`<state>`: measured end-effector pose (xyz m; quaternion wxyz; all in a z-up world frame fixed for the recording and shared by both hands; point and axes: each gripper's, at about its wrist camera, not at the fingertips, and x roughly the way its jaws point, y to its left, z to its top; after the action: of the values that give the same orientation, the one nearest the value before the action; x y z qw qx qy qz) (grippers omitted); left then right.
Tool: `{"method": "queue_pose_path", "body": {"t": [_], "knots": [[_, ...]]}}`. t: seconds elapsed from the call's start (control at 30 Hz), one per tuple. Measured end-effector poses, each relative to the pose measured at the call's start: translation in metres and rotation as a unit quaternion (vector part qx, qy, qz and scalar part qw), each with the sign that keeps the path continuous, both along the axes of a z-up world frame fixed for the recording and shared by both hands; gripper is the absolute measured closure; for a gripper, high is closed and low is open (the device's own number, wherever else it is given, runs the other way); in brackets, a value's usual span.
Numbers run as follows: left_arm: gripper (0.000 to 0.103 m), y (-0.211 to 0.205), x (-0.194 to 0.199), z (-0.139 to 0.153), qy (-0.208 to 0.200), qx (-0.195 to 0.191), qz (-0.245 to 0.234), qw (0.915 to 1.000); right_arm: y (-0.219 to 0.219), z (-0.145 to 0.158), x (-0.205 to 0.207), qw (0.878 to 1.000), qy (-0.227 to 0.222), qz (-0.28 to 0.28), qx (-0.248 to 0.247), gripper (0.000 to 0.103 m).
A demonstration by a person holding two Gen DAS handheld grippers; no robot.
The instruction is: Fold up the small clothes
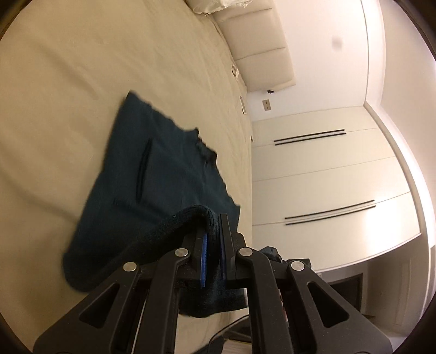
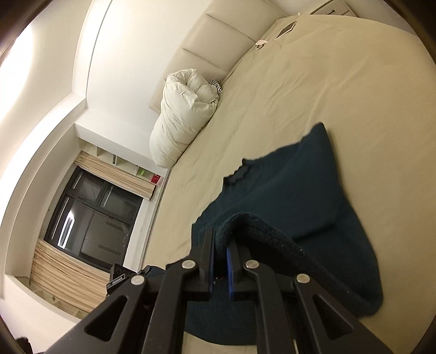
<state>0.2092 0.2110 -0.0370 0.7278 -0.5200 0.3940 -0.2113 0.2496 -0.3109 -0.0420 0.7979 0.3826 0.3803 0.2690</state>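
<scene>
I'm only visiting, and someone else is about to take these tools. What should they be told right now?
Left hand-held gripper: shut on the hem of the dark teal garment.
Right hand-held gripper: shut on the same hem.
The garment's near edge is lifted; the rest lies flat on the beige bed.
Done: both corners gripped and raised.
Left: probably carry the edge over toward the far end, lay it down, release, finish folding.

The near part of the dark blue garment (image 1: 163,174) is hidden behind the left gripper (image 1: 214,231) in the left wrist view, and its far edges are smeared by blur. In the right wrist view, the right gripper (image 2: 220,245) covers the garment's near edge the same way. The small flat items (image 2: 284,28) near the headboard (image 2: 207,43) are too small to identify, and the rolled duvet (image 1: 218,5) is cut off by the top edge.
</scene>
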Motion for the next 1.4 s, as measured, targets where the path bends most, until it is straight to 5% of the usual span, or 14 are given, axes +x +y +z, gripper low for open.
{"method": "queue_pose_path", "body": {"t": [0.27,0.37,0.4,0.43,0.67,0.8,0.97,1.17,1.33,1.4], "knots": [[0.097,0.027,0.108,-0.018,0.027,0.01,0.038,0.9989,-0.002,-0.021,0.103,0.998,0.031,-0.05,-0.007,0.094],[0.097,0.035,0.137,-0.056,0.076,0.003,0.052,0.9958,-0.014,-0.055,0.14,0.992,0.088,-0.09,-0.011,0.087],[0.097,0.041,0.145,-0.07,0.093,-0.011,0.057,0.994,-0.021,-0.071,0.147,0.987,0.114,-0.114,-0.014,0.073],[0.097,0.046,0.149,-0.081,0.104,-0.03,0.063,0.9921,-0.026,-0.079,0.148,0.984,0.125,-0.128,-0.009,0.055],[0.094,0.074,0.148,-0.094,0.099,-0.055,0.101,0.9884,-0.039,-0.089,0.129,0.985,0.087,-0.146,0.025,0.052],[0.094,0.084,0.139,-0.077,0.083,-0.04,0.116,0.989,-0.034,-0.074,0.119,0.984,0.068,-0.165,-0.024,0.042],[0.094,0.074,0.123,-0.048,0.056,0.042,0.081,0.9943,0.018,-0.036,0.111,0.99,0.021,-0.081,-0.112,0.042],[0.094,0.026,0.11,-0.052,0.061,0.118,0.008,0.9912,0.137,-0.008,0.098,0.963,-0.035,0.053,-0.26,0.042],[0.094,0.004,0.096,-0.062,0.049,0.128,-0.021,0.9903,0.194,-0.022,0.076,0.94,-0.052,0.103,-0.321,0.042],[0.094,-0.001,0.09,-0.065,0.044,0.123,-0.035,0.9908,0.201,-0.026,0.07,0.939,-0.052,0.104,-0.323,0.042]]}}
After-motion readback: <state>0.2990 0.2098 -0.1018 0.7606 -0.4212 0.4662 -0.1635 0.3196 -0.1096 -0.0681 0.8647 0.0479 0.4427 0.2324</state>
